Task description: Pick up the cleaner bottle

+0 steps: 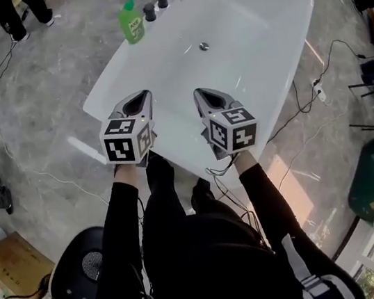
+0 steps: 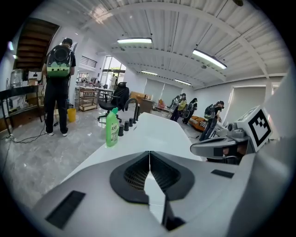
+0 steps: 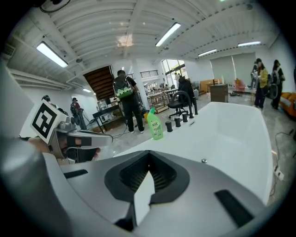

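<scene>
**Two clenched hand-held grippers at the near rim of a white bathtub, cleaner bottle on its far rim.** The left hand-held gripper (image 1: 139,103) and the right hand-held gripper (image 1: 207,98) hover side by side over the near edge of the bathtub (image 1: 261,42). Each one's jaws are pressed together with nothing between them. The single green cleaner bottle (image 1: 131,23) stands upright on the tub's far rim at its left corner. It is well apart from both grippers, ahead of the left one and ahead and to the left of the right one. The tub's open white basin lies between the grippers and the bottle.

By count there are one bottle, two grippers and one round drain (image 1: 204,46) in the tub's floor. The head view also shows five black tap fittings (image 1: 162,0) in a row along the far rim, starting just beside the bottle on its right.

Beyond the tub's far-left corner, the left gripper view shows a person with a green-and-black backpack (image 2: 58,88) standing on the grey floor, back turned. A black office chair (image 2: 118,98) stands behind the tap end of the tub. On the floor off the tub's near-left side sits a cardboard box (image 1: 16,267).
</scene>
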The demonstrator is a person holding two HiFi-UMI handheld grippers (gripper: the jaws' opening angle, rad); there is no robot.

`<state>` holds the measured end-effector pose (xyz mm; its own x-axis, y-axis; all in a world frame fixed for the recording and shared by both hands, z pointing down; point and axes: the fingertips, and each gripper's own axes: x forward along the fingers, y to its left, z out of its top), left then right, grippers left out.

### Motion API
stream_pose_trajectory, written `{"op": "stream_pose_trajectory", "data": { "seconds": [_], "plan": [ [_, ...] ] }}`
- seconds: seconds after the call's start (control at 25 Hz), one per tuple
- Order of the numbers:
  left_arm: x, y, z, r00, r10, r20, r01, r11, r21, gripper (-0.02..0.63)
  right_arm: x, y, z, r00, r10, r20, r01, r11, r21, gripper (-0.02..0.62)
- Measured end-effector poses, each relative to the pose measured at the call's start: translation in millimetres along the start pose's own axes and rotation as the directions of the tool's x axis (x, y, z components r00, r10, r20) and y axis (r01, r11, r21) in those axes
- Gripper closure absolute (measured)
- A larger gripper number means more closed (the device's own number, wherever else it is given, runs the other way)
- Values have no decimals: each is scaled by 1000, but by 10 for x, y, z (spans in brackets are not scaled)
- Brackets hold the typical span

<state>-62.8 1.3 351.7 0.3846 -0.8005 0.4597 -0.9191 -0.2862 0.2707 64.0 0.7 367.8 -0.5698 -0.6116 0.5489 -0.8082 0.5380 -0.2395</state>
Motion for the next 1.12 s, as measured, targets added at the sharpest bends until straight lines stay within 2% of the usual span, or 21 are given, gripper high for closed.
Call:
{"op": "stream_pose_trajectory", "data": {
  "seconds": [0.44,0.72,1.12],
  "plan": [
    [453,781,205,998,-21,-63,21,1000,-1,597,817,3,250,997,-44,-59,47,998,37,594],
    [781,1132,272,993,-58,-101,58,998,5,595,1260,-32,289,994,-64,-91,69,996,53,594],
    [1043,1455,307,988,-87,-126,89,996,10,551,1642,-62,335,987,-108,-119,117,990,75,594]
  ]
}}
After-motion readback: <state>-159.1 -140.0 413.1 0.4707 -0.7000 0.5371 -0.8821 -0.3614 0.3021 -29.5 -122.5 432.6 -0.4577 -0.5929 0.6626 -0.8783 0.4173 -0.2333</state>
